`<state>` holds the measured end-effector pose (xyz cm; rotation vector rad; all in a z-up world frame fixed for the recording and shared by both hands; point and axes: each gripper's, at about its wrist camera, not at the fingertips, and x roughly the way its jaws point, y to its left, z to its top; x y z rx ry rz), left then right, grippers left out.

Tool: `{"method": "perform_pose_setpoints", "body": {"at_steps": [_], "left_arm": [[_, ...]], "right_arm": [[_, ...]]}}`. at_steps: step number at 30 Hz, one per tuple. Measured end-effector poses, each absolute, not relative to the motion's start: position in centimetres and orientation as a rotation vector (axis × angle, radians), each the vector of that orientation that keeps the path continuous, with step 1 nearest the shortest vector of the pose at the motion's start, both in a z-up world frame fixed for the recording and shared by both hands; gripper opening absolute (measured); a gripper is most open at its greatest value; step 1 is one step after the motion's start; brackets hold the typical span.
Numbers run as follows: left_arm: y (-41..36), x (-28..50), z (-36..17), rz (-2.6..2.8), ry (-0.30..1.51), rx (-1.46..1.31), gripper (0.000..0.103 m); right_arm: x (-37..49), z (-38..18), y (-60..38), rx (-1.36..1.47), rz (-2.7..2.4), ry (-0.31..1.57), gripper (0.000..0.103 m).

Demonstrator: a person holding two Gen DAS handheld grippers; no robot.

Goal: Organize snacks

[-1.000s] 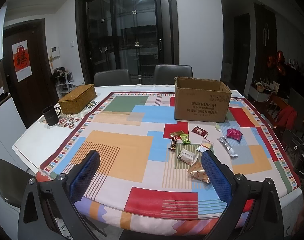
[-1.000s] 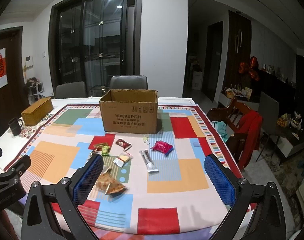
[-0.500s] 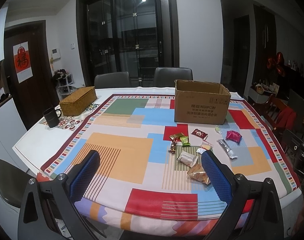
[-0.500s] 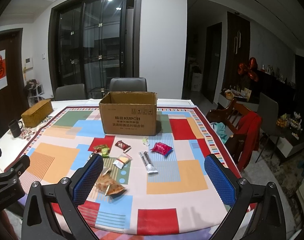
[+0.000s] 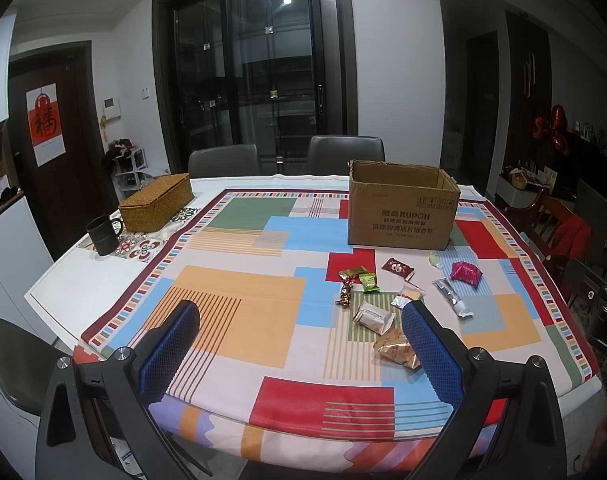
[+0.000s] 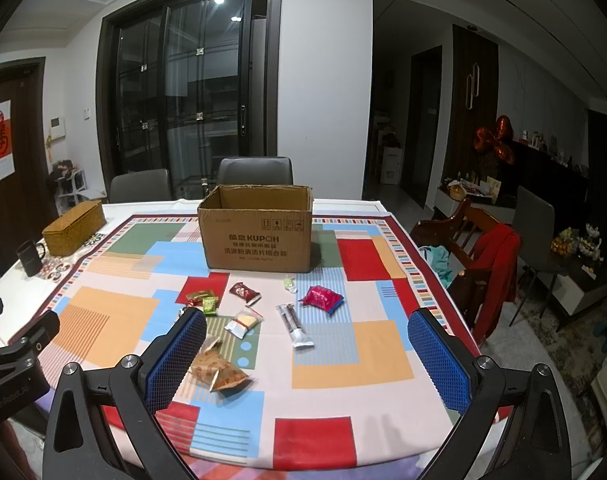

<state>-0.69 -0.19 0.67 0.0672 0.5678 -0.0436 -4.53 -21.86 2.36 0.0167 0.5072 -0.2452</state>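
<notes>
Cardboard box (image 6: 255, 236) unmoved; left claw (image 5: 299, 344), right claw (image 6: 307, 354) remain wide open, empty.

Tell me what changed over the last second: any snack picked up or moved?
No snack was taken or shifted. Both views drifted back and up a little. The left claw and right claw stay open and empty above the near table edge. The snack packets, including the pink packet, still lie scattered before the cardboard box.
</notes>
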Motion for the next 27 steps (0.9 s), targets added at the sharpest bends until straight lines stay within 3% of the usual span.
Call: {"method": "perform_pose_setpoints", "body": {"at_steps": [27], "left_arm": [[-0.23, -0.74, 0.66, -0.043, 0.565, 0.067, 0.103]], "right_arm": [[-4.67, 2.46, -21.99, 0.019, -0.249, 0.5, 0.102]]}}
